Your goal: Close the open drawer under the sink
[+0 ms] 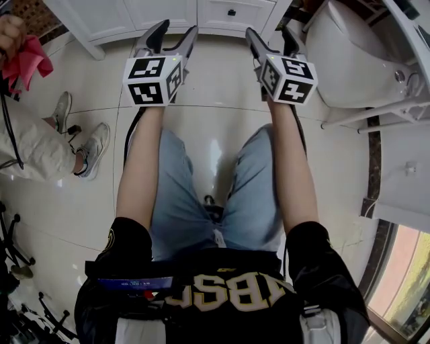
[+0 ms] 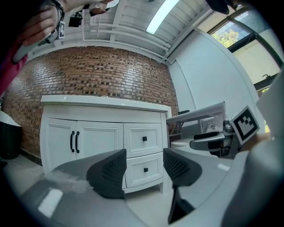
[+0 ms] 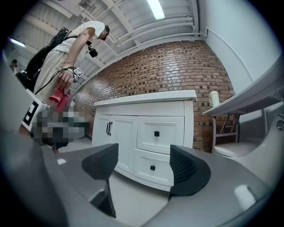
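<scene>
Against the brick wall (image 3: pixel 177 71), between a bystander (image 3: pixel 66 57) and a toilet (image 1: pixel 349 60), the cabinet's (image 3: pixel 120 133) two right-end drawers (image 3: pixel 146 165) are sitting flush, while the left gripper (image 2: pixel 144 170) and right gripper (image 3: pixel 144 168) are hovering spread, empty.

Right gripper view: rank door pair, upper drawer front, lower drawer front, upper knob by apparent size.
1. Door pair
2. Upper drawer front and lower drawer front: look alike, and the lower is partly behind the jaws, so unranked
3. Upper knob

White panelled vanity cabinet (image 1: pixel 168 17) was cut off at head view's top; bystander in beige trousers (image 1: pixel 30 151), w/ red cloth (image 1: pixel 27 60), cropped at left.
</scene>
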{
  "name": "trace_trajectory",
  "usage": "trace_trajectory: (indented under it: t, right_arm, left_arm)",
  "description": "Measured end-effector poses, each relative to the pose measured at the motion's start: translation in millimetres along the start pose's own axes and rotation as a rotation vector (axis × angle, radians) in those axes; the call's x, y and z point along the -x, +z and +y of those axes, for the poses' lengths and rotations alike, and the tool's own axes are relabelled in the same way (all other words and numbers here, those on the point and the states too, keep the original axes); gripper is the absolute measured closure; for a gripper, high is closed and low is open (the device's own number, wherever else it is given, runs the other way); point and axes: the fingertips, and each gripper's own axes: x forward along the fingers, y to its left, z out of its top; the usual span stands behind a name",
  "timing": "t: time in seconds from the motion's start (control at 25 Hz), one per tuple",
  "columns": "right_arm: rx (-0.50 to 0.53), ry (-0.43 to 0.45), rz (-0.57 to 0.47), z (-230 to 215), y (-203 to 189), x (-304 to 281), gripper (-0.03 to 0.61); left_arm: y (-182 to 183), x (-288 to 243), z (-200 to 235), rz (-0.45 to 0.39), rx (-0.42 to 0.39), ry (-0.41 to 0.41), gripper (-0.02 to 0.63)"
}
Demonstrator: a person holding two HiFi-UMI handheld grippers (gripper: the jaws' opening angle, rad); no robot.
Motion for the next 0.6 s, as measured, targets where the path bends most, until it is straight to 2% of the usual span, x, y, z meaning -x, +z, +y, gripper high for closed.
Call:
trace_trajectory:
  t: [0.6]
  right_arm:
    - [-0.023, 0.014, 0.039, 5.8, -7.4, -1.3, 0.222]
  left_arm:
    - [-3.3, -0.8, -2.4, 0.018, 0.009, -0.021, 0.353]
